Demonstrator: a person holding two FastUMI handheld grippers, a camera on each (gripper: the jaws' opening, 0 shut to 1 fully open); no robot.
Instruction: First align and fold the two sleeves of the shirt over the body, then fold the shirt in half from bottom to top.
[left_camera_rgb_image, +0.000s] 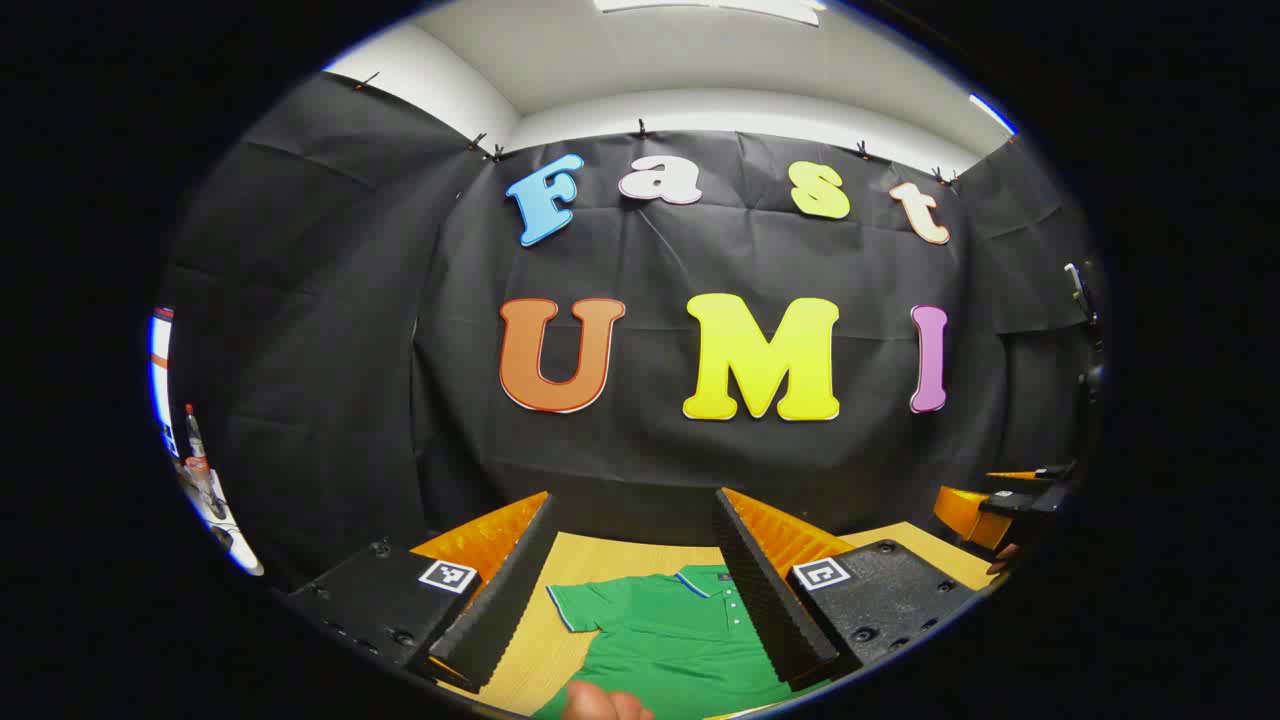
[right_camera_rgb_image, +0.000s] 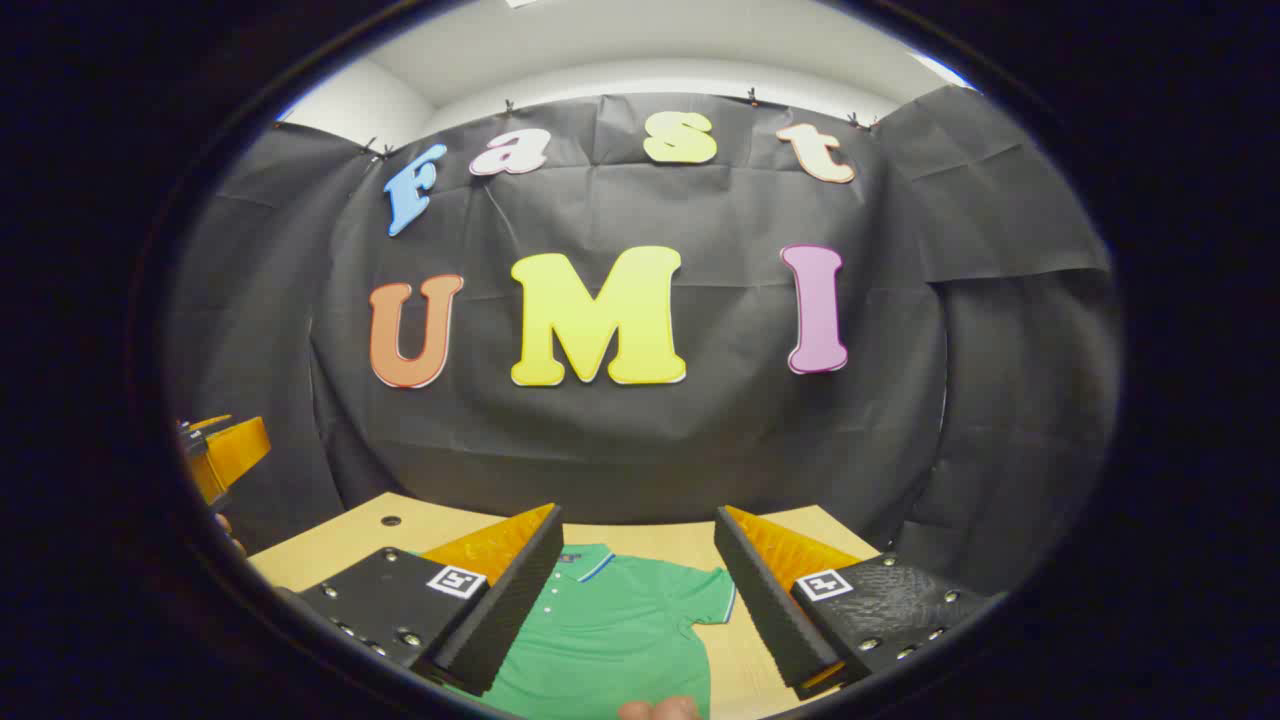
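Note:
A green polo shirt (left_camera_rgb_image: 672, 640) with a blue-trimmed collar lies flat on the light wooden table (left_camera_rgb_image: 620, 556), collar toward the back wall. In the left gripper view its left sleeve (left_camera_rgb_image: 578, 606) spreads outward between the fingers. My left gripper (left_camera_rgb_image: 636, 585) hangs open above the shirt with nothing in it. In the right gripper view the same shirt (right_camera_rgb_image: 610, 640) shows its other sleeve (right_camera_rgb_image: 708, 595), and my right gripper (right_camera_rgb_image: 638, 585) hovers open over it, holding nothing. The right gripper (left_camera_rgb_image: 985, 510) appears at the far right of the left gripper view, and the left gripper (right_camera_rgb_image: 215, 455) at the far left of the right gripper view.
A hand (left_camera_rgb_image: 600, 703) shows at the bottom edge of the left gripper view, and fingertips (right_camera_rgb_image: 660, 709) at the bottom of the right gripper view. A small hole (right_camera_rgb_image: 391, 521) marks the table's back left. Black cloth walls close the table's rear and sides. A bottle (left_camera_rgb_image: 195, 445) stands outside at left.

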